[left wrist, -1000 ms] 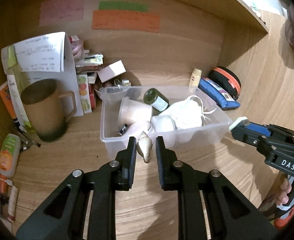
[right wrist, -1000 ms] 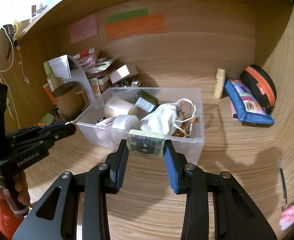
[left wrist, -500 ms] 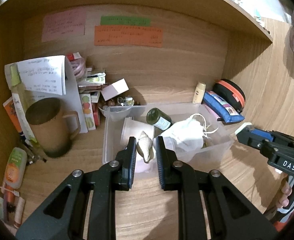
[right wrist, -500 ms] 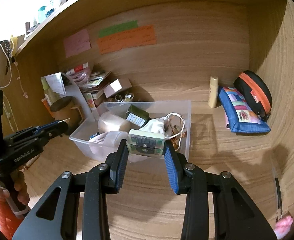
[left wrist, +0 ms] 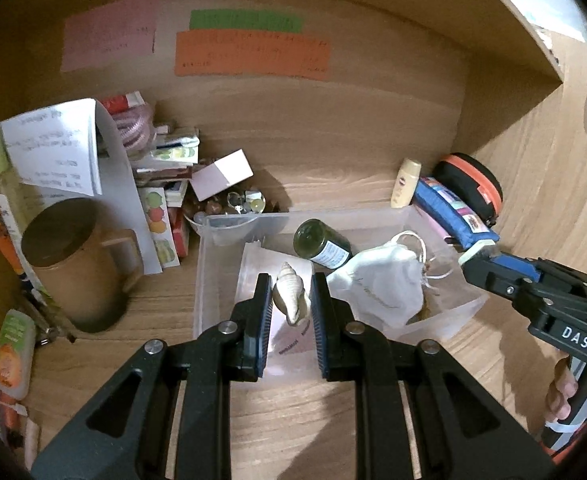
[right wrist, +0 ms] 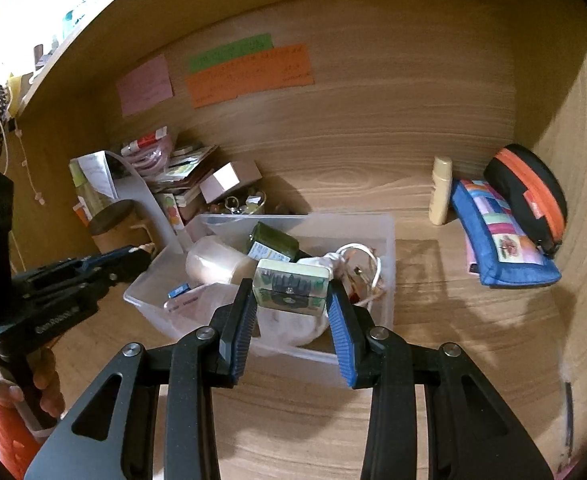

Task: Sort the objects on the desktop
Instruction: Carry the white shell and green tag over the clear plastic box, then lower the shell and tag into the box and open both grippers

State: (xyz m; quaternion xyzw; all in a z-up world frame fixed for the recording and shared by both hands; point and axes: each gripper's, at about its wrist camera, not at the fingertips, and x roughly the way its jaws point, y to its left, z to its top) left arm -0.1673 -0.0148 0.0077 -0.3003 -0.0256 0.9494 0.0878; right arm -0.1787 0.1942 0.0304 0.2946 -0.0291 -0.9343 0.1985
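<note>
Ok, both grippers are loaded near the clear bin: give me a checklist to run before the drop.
1. Left gripper shut on seashell: ok.
2. Right gripper shut on small tin: ok.
3. Seashell over clear bin: ok.
4. Tin over bin: cannot tell exactly; it looks near the front wall.
5. Free room in bin: not ok under the tin, where a white pouch lies.
6. Grippers apart: ok.

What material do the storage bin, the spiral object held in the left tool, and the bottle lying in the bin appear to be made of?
Rectangular see-through storage bin: probably plastic, frosted, since its contents show through the walls. Cream spiral shell in the left tool: looks like real seashell, matte, ridged whorls. Dark green bottle: seemingly glass with a glossy sheen, though plastic is possible; paper-like label.
</note>
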